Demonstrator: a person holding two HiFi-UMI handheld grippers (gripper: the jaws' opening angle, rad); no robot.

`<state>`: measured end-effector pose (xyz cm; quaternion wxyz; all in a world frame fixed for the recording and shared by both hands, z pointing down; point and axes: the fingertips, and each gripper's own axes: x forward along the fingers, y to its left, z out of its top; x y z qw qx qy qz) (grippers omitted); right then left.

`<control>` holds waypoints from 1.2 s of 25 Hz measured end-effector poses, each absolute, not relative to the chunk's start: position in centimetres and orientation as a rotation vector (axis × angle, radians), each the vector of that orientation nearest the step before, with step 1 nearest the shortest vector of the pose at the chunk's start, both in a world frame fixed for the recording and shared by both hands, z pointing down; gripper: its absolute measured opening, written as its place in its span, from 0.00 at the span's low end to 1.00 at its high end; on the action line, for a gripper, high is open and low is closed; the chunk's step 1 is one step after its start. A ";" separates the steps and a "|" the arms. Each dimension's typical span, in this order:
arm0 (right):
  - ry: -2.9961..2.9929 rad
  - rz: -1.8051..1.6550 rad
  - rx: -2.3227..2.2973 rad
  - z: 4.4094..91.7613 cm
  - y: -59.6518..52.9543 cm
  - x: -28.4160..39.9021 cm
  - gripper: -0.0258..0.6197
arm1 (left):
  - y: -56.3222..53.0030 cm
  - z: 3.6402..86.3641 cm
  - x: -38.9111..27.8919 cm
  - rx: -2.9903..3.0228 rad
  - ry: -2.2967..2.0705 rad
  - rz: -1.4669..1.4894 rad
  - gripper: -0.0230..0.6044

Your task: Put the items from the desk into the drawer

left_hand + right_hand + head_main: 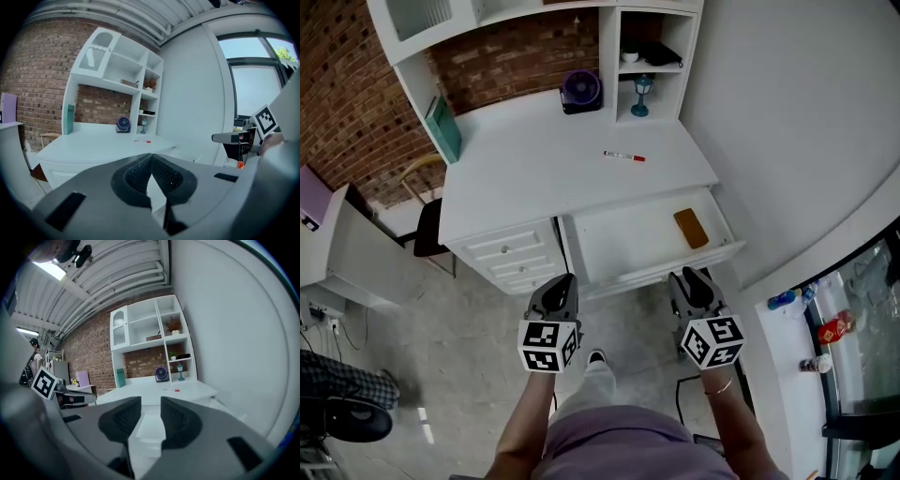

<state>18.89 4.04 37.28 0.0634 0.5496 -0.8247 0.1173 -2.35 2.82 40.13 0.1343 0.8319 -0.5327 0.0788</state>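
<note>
Drawer [619, 246] stands open with a brown item [691, 228] inside; a red-capped marker [624, 156] lies on the worktop [534, 183]. Left claw [563, 278] is closed, right claw [694, 274] parted, both empty.

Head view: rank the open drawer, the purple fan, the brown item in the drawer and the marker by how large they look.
1. drawer
2. purple fan
3. brown item, only slightly smaller than the fan
4. marker, similar length, far thinner
</note>
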 end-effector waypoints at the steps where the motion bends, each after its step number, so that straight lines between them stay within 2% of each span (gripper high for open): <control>1: -2.486 0.350 1.665 37.1 3.1 18.7 0.23 | 1.8 40.2 -2.6 2.412 -1.536 0.227 0.03; 19: -2.443 0.206 1.648 35.0 -9.8 17.5 0.23 | -8.5 41.2 -4.1 2.417 -1.475 0.219 0.03; 30: -2.514 0.141 1.472 34.7 -20.0 17.0 0.23 | -14.5 40.9 -4.4 2.342 -1.584 0.202 0.03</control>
